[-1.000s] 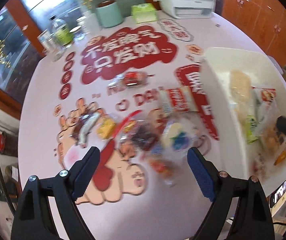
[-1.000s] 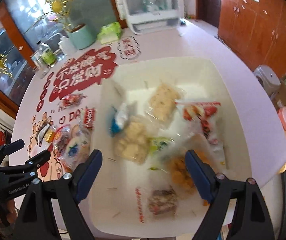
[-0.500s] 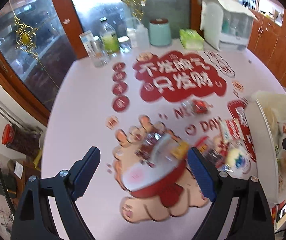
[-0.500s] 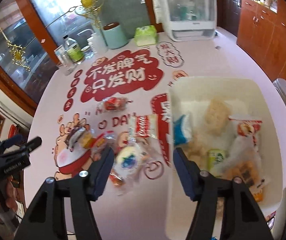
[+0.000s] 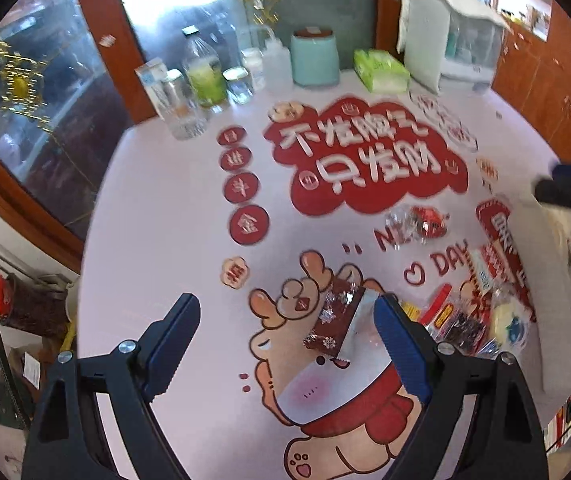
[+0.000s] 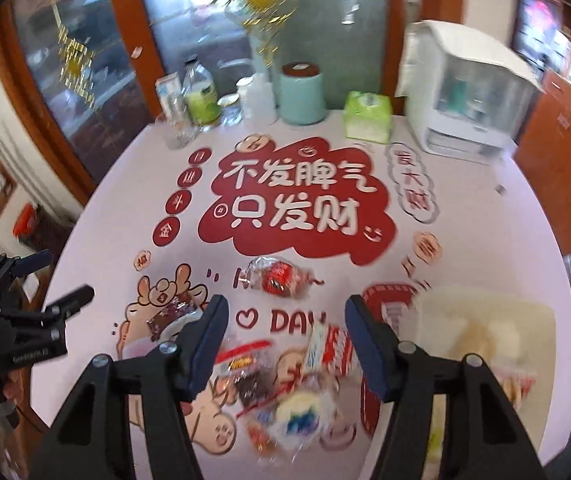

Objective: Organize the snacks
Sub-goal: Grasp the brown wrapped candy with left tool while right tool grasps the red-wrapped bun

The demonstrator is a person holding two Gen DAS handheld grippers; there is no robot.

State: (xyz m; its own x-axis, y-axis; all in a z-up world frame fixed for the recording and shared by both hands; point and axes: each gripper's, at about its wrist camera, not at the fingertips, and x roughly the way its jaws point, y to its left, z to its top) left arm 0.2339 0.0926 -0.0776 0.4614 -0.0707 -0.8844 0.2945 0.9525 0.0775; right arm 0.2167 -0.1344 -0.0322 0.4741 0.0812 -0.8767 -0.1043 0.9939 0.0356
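Several wrapped snacks lie on the pink printed table. A dark brown and silver packet lies just ahead of my open, empty left gripper, close to its right finger. A red candy in clear wrap lies farther out. A pile of packets, with a red and white one, lies under my open, empty right gripper. The white bin holding snacks stands at the right.
Bottles and jars, a teal canister, a green tissue pack and a white appliance stand along the table's far edge. Wooden cabinets are at the right. The left gripper shows in the right wrist view.
Both grippers have pulled back and tilted up toward the far edge. The right one has left the bin and now hangs over the snack pile. The left one has swung left.
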